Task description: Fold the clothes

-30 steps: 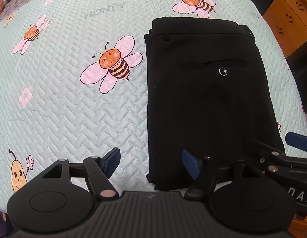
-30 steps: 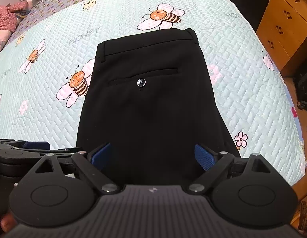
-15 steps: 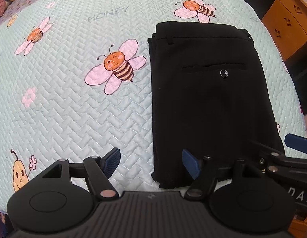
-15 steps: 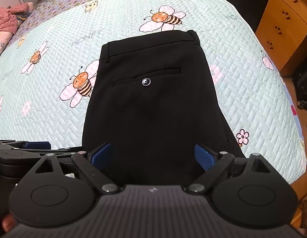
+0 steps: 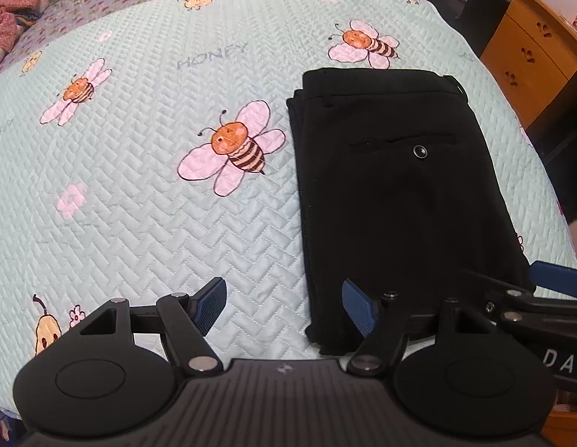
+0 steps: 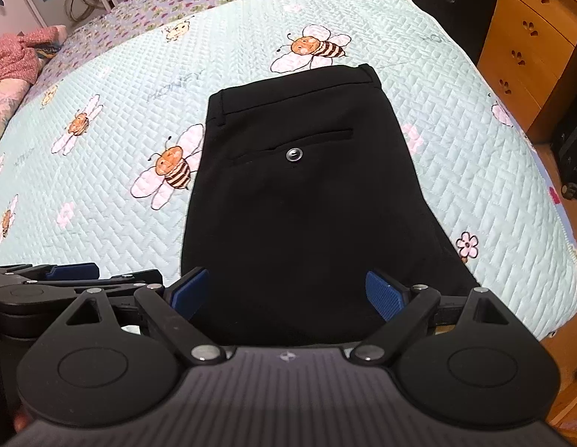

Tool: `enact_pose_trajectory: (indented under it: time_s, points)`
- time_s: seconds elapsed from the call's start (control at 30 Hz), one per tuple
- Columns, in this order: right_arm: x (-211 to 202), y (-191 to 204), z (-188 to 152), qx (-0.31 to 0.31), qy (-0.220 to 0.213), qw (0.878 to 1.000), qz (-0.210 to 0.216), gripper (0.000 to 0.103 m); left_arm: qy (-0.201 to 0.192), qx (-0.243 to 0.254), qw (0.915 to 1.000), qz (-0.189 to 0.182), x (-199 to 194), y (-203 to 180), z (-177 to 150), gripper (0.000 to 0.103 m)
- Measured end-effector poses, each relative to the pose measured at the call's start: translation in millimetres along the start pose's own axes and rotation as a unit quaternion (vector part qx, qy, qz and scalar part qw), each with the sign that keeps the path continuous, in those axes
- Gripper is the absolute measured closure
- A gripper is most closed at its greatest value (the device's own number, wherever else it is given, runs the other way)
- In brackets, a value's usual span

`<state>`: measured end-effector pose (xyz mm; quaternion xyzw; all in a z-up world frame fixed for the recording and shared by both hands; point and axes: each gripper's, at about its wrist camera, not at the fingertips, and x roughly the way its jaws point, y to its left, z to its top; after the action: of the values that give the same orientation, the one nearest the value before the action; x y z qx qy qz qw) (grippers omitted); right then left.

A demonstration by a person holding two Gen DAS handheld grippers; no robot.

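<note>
Two grippers, both with jaws spread and holding nothing. Black trousers (image 6: 307,205) lie folded flat on the bee quilt (image 5: 139,223), long axis running away from the right gripper (image 6: 288,294), nearer hem between its fingers; left gripper (image 5: 283,307) sits left of that hem.

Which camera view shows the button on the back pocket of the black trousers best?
The right wrist view: the pocket button sits near the middle of the picture on the folded black trousers, large and bright. In the left wrist view the same button lies toward the right and looks darker.
</note>
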<state>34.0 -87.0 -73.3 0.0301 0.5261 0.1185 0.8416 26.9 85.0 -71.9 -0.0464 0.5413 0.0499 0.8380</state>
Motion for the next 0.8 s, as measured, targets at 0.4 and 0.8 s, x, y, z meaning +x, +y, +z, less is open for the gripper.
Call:
enact_pose_trajectory:
  time_s: [0.4, 0.8]
  points:
    - [-16.3, 39.9, -48.5, 0.027, -0.105, 0.982, 0.157, 0.011, -0.150, -0.019, 0.9883, 0.017, -39.9, 75.5, -36.0, 0.032]
    - [-39.7, 91.8, -114.5, -0.031, -0.310, 0.930, 0.197, 0.000, -0.348, -0.043, 0.9308, 0.103, -103.1, 163.3, -103.0, 0.000]
